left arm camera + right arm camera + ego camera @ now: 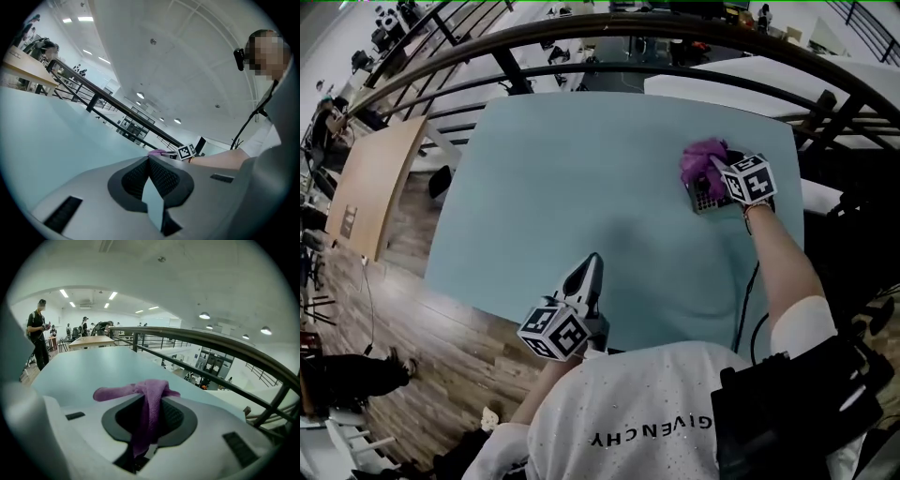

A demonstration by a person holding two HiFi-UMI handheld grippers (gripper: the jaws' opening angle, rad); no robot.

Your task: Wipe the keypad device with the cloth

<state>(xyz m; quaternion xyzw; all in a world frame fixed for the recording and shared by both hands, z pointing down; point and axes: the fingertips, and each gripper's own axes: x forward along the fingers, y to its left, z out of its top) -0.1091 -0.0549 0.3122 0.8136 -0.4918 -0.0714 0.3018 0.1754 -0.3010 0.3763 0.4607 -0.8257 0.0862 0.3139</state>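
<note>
Keypad device [704, 200] partly under cloth [701, 159] pinched by right tongs [151, 398]; left tongs [592, 265] closed, empty.

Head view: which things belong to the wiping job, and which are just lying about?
In the job: cloth; keypad device; right gripper, shut on the cloth.
Not in it: left gripper, shut and empty; wooden desk; railing.

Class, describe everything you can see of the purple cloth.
The cloth is purple and fuzzy, like microfibre. It is crumpled, pinched in the shut jaws of the right gripper, one end flopping left past the tips, a strip trailing back between them. From the head view it bunches over the far edge of the keypad device on the teal table.
</note>
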